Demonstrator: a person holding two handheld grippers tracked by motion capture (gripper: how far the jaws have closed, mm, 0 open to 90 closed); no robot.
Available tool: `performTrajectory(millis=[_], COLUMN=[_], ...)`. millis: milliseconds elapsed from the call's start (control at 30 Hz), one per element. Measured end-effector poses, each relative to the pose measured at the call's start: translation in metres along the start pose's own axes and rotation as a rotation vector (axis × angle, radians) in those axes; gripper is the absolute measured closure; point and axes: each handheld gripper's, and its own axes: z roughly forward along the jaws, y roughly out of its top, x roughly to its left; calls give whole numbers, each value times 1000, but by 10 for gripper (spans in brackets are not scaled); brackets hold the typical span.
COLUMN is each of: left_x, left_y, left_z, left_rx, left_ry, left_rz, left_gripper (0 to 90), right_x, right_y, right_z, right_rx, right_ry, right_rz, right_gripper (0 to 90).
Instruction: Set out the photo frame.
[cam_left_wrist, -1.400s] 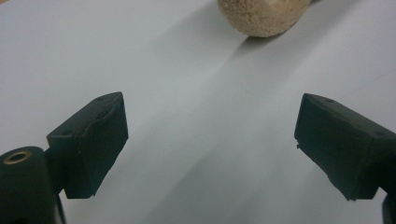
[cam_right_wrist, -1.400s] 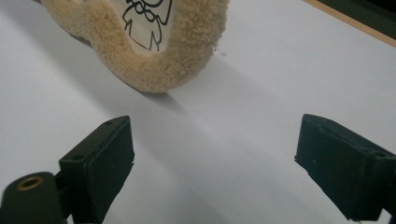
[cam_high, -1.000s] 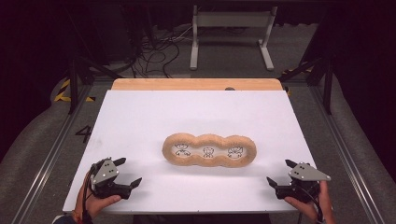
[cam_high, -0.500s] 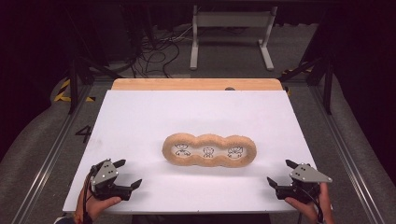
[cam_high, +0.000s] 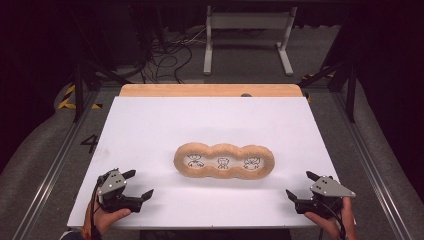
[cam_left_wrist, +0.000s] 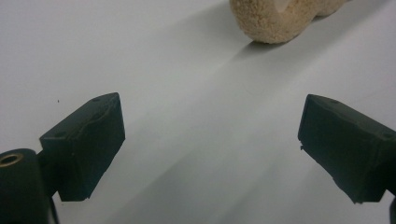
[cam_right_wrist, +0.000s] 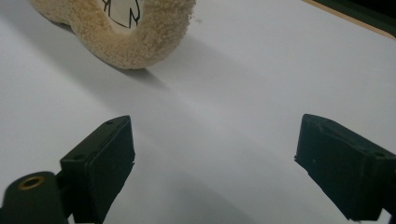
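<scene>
1. Both grippers rest low at the near edge of the table, one in each hand. Left gripper (cam_high: 137, 184) sits at the near left corner with its jaws spread wide and nothing between them; the person's left hand (cam_high: 107, 217) wraps it from below.
2. Seen from the left gripper view, the two black jaws rise from the bottom corners, far apart, with only bare white surface between them.
3. Right gripper (cam_high: 300, 185) sits at the near right corner, its jaws likewise gaping wide and holding nothing; a grey three-cornered plate lies on top of it, and the right hand (cam_high: 330, 225) grips it from behind.
4. From the right gripper view, its jaws also stand far apart over bare white surface.
5. Between the two grippers, and a little farther from the person, lies a tan three-lobed foam frame (cam_high: 224, 161), flat on the white table top (cam_high: 210, 120). It is well apart from both grippers.
6. Three openings in the frame each show a small black line drawing on white.
7. One rounded end of the frame shows at the top of the left gripper view (cam_left_wrist: 271, 21), and the other end, with part of a drawing, at the top left of the right gripper view (cam_right_wrist: 140, 42).
8. Beyond the white top, a strip of wooden board (cam_high: 210, 90) runs along the far edge.
</scene>
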Motion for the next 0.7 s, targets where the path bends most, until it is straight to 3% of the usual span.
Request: performTrajectory(millis=[700], left_x=[2], left_y=[1], left_z=[2], left_rx=[9], left_ry=[15], left_rz=[-4], left_gripper=[79], right_x=[-1], right_y=[-1], right_z=[-1], right_rx=[-11], right_ry=[4], right_rz=[0], right_gripper=[107])
